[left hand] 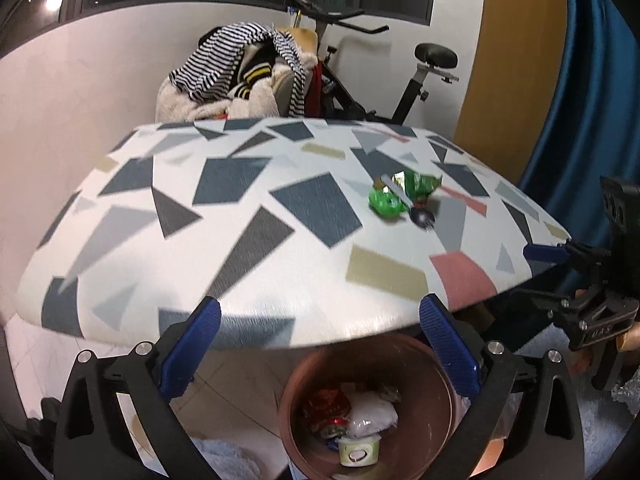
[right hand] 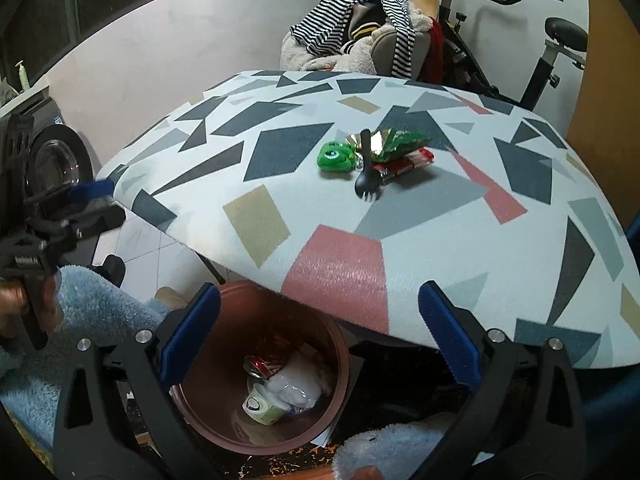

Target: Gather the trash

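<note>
Below table edge, brown bin (right hand: 224,412) already loaded: yogurt cup (right hand: 262,404), can, white wrap. On table (right hand: 332,264), green wrapper (right hand: 396,142), red packet, black spork (right hand: 365,178) left uncollected. Left gripper (left hand: 320,344), right gripper (right hand: 320,320) held wide open, nothing gripped

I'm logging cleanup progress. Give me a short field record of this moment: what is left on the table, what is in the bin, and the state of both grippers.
surface: patterned table
left on table: green wrapper, green round piece, red packet, black spork
bin: brown bin beside the table's near edge, holding a yogurt cup, white plastic, red packet
left gripper: open, empty
right gripper: open, empty
</note>
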Demonstrator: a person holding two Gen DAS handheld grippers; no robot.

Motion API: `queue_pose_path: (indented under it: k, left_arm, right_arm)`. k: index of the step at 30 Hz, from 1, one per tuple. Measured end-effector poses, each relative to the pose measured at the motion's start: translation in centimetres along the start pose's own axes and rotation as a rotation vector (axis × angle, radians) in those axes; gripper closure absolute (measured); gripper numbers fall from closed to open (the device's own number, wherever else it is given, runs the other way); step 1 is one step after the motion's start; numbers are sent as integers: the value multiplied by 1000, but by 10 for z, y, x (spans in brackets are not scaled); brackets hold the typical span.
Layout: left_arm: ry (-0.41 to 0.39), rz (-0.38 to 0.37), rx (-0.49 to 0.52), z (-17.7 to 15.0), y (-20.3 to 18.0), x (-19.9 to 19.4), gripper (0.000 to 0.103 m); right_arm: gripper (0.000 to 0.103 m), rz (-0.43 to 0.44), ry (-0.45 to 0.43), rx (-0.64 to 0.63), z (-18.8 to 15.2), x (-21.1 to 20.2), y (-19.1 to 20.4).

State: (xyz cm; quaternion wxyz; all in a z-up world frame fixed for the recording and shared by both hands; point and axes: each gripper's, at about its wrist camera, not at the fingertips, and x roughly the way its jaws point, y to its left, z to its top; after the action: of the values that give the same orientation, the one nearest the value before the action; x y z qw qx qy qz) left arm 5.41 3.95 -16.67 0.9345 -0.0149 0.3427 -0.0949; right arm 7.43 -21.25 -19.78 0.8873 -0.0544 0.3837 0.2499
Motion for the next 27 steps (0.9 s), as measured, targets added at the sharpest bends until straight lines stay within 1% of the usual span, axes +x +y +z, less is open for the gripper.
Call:
queue_pose_path:
  k: [3, 6, 10, 12, 14, 15, 19, 21, 23, 24, 26, 27]
  left_arm:
    - [-15, -12, -9, 11, 4, -3, 6]
    - [-42, -10, -22, 23, 8, -7, 6]
    - [-67, 11, -42, 37, 12, -10, 6]
    - [-81, 10, -43, 45, 13, -10, 6]
    - [-92, 11, -31, 51, 14, -10, 6]
    - [-99, 15, -25, 53, 14, -10, 6]
    - [-124, 41, 6, 64, 17, -4, 6]
    - [-119, 43, 17, 68, 18, 2, 6]
    - [-104, 35, 22, 70, 19, 8, 6]
    - [-99, 33, 22, 71, 20, 12, 6]
    - [-86, 19, 13, 72, 23, 19, 6]
    - [-73, 3, 4, 72, 24, 23, 6]
  right_arm:
    - [6, -26, 3, -27, 7, 1, 2]
    - [6, -14, -5, -23, 15, 1, 0]
    - [6, 15, -18, 15, 25, 1, -13]
    - [6, -5, 2, 3, 32, 4, -15]
    - [6, -71, 23, -13, 42, 11, -20]
    - [6, -73, 25, -16, 44, 13, -19]
    - [6, -44, 24, -32, 58, 27, -29]
    - [7, -8, 28, -39, 67, 39, -34]
    - [30, 13, 42, -32, 75, 49, -38]
    - [36, 21, 46, -26, 81, 57, -39]
    - [61, 23, 52, -19, 89, 71, -39]
    - [65, 25, 62, -7, 94, 81, -39]
